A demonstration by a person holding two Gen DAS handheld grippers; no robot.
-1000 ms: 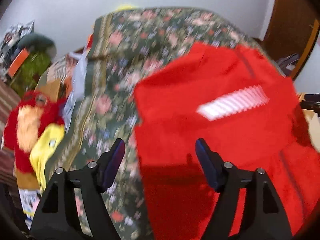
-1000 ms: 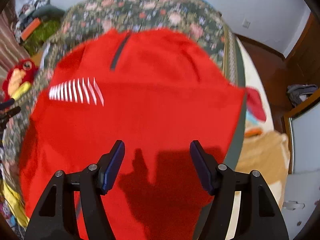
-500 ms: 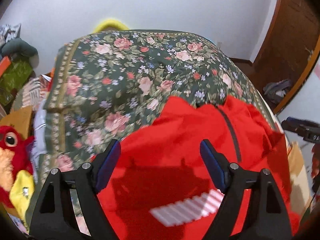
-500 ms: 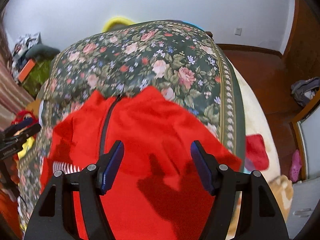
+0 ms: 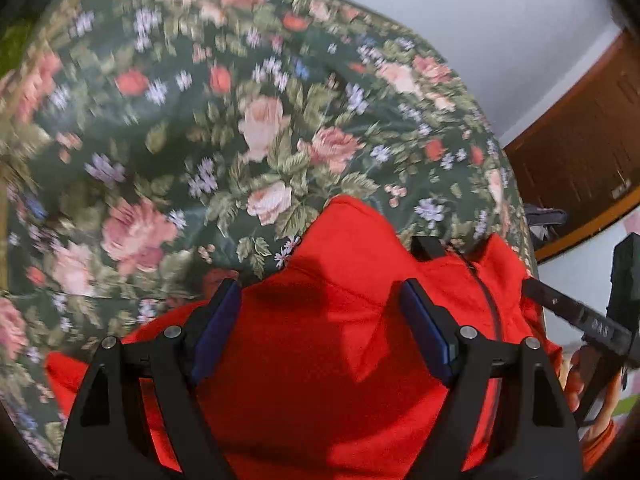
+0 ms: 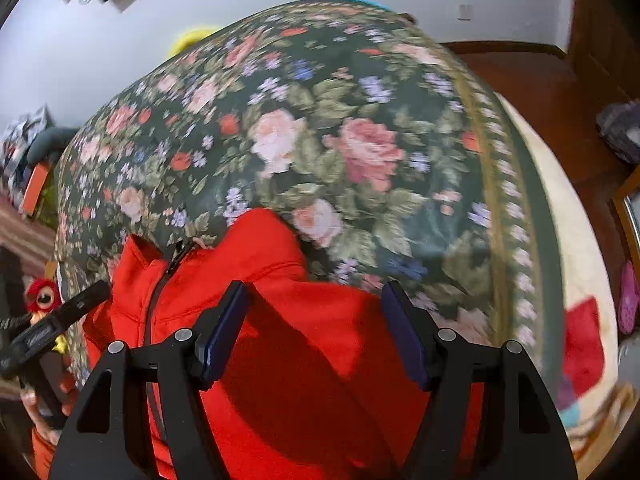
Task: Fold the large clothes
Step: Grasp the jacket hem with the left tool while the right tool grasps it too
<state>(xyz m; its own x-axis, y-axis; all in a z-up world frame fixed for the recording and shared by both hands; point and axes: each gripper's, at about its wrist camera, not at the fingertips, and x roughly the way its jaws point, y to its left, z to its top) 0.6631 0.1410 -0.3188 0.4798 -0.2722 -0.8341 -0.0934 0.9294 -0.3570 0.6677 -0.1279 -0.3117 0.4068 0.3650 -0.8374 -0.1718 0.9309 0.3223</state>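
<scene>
A red jacket (image 5: pixel 352 360) lay on the floral bed (image 5: pixel 200 140). Both grippers, left (image 5: pixel 320 320) and right (image 6: pixel 316 320), hung above it, fingers wide, holding nothing.

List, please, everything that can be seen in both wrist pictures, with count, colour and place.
red zip-up fleece garment: one, red, lying on the bed, under both grippers
floral dark green bedspread: one, green with pink roses, covering the bed
red parrot plush toy: one, red, left of the bed
red cloth piece: one, red, right bed edge
left gripper: one, black, jaws open above the garment
right gripper: one, black, jaws open above the garment
</scene>
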